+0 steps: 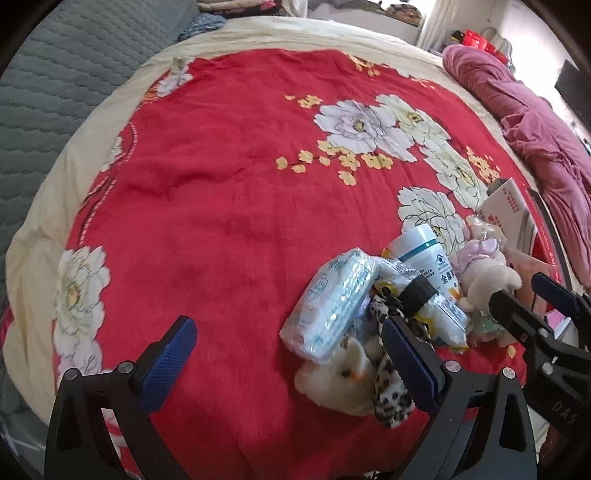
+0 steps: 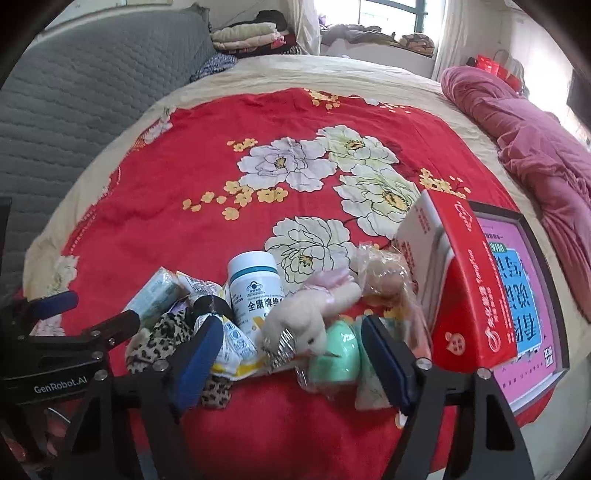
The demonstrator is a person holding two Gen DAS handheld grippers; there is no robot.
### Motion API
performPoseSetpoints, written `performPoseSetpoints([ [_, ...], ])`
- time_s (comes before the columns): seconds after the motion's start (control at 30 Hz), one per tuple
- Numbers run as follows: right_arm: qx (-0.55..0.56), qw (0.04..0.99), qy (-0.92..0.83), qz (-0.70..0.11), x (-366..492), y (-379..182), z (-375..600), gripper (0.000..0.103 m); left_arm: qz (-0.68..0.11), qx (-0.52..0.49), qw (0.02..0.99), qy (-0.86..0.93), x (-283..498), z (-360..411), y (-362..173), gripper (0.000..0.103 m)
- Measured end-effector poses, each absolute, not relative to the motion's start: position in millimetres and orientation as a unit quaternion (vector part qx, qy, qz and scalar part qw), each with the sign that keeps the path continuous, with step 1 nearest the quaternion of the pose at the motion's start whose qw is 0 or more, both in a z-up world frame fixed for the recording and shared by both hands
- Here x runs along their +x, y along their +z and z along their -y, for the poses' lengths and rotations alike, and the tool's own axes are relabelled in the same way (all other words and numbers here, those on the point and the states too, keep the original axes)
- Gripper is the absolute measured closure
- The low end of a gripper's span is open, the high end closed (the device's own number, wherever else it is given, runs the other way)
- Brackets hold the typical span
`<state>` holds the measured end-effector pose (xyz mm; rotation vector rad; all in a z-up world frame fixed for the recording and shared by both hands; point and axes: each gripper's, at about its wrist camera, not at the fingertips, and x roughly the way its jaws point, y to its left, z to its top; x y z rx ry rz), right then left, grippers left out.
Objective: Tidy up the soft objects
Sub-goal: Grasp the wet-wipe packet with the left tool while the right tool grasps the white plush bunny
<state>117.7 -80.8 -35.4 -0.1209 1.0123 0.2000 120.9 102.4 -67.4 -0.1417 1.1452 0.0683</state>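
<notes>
A pile of small items lies on the red flowered blanket (image 1: 221, 206). In the left wrist view I see a tissue pack (image 1: 328, 302), a cream plush chick (image 1: 340, 380), a leopard-print cloth (image 1: 391, 398), a white bottle (image 1: 424, 258) and a cream plush toy (image 1: 487, 280). My left gripper (image 1: 284, 362) is open and empty, just left of the pile. In the right wrist view my right gripper (image 2: 291, 354) is open around the cream plush toy (image 2: 314, 317) and a mint green soft piece (image 2: 336, 354). The bottle (image 2: 255, 288) stands behind them.
A red and white box (image 2: 461, 280) leans on a pink-covered book (image 2: 524, 295) at the right. A rolled pink quilt (image 2: 535, 122) lies along the bed's right edge. A grey padded headboard (image 2: 74, 103) is at the left. Folded clothes (image 2: 251, 35) sit beyond.
</notes>
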Motion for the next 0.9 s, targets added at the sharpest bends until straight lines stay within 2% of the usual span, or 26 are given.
performPoseSetpoints([
  [0.33,-0.094,0.853,0.071,-0.508,130.6,-59.9,69.0,0.041,-0.569,-0.072,0.819,-0.007,146.5,-106.6,-90.9,0.003],
  [0.4,-0.095,0.85,0.069,-0.513,133.7,-64.8,69.4,0.052,-0.569,-0.076,0.819,-0.013,149.1,-109.1,-92.8,0.009],
  [0.47,-0.094,0.848,0.07,-0.516,135.2,-68.1,70.4,0.054,-0.571,-0.096,0.815,-0.033,152.8,-112.5,-96.3,0.011],
  [0.63,-0.097,0.85,0.078,-0.511,135.6,-71.1,71.9,0.062,-0.575,-0.12,0.807,-0.064,157.9,-111.6,-103.6,0.032],
  [0.8,-0.072,0.857,0.089,-0.503,132.9,-61.2,79.0,0.064,-0.578,-0.102,0.805,-0.083,162.5,-97.7,-101.1,0.062],
  [0.9,-0.056,0.861,0.103,-0.495,129.5,-48.9,85.1,0.064,-0.584,-0.109,0.799,-0.094,163.9,-95.1,-102.7,0.071],
])
